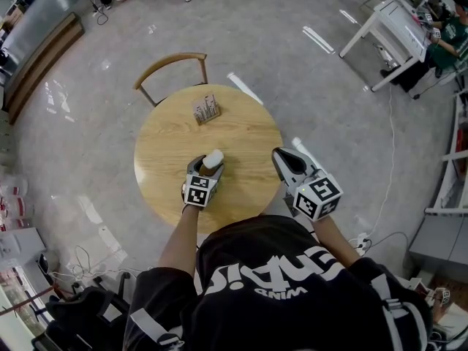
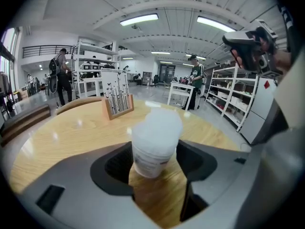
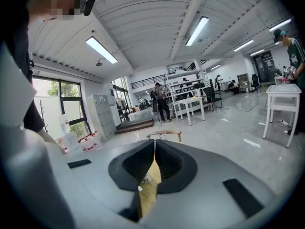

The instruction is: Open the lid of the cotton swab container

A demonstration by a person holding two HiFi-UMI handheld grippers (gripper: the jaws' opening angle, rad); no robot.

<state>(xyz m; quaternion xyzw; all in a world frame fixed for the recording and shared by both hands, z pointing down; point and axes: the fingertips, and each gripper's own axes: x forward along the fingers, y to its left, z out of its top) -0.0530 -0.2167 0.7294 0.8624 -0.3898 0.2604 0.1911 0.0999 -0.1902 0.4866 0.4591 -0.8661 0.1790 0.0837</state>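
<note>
Left fingers grip the cotton swab container between them — right fingers shut, empty.

The left hand-held gripper points forward and down, its jaws clamped on the cotton swab container, which leans between them. The right hand-held gripper is held apart to the right, jaws pressed together on nothing. Both bare forearms reach forward from the torso.
</note>
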